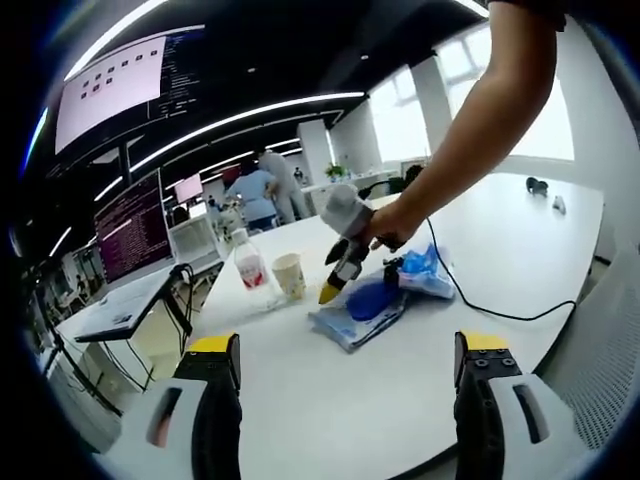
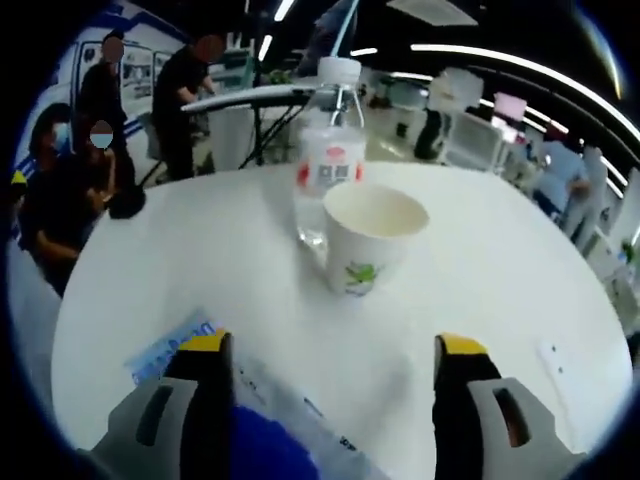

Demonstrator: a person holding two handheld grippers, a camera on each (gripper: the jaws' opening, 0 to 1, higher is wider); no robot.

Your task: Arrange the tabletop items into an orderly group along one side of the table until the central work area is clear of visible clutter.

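Jaws apart; paper cup (image 2: pixel 368 236) empty

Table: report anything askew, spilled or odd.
Nothing spilled: the bottle and cup stand upright, side by side. What looks untidy is the blue packets, heaped crookedly mid-table, and a black cable trailing across the table. The right tongs hang over the heap.
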